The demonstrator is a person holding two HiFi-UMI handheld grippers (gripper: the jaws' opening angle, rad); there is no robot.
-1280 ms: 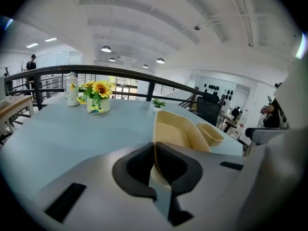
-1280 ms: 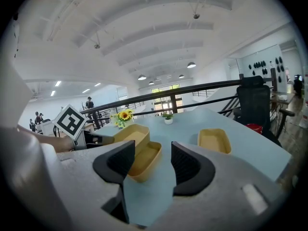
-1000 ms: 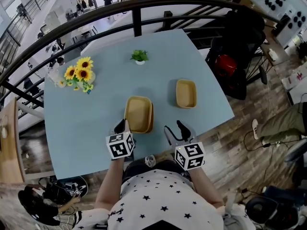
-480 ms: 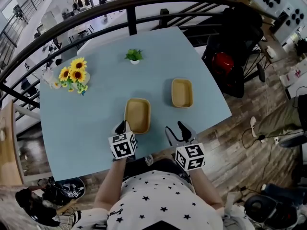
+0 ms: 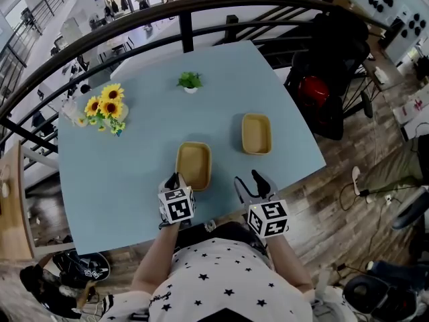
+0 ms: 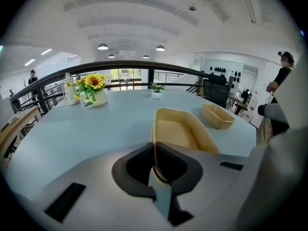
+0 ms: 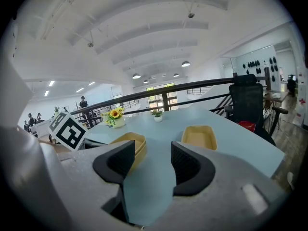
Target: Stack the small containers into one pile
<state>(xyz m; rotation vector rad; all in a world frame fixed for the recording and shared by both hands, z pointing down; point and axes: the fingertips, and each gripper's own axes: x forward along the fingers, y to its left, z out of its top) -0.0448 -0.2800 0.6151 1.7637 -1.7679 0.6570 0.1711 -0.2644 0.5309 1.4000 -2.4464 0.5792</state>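
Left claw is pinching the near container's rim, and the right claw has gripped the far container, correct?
Not quite. The right gripper view shows the right claw open and empty, short of the far container. The left claw does pinch the rim of the near container.

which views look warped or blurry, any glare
Head view: wide-angle, table edges bow; even light, no glare. Left gripper view: fisheye with dark corners, close jaws soft, near container sharper. Right gripper view: same fisheye, ceiling beams curve.

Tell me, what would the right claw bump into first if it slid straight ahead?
Probably the lone tan container, lying ahead of the open right claw, slightly to its right; depth is hard to judge.
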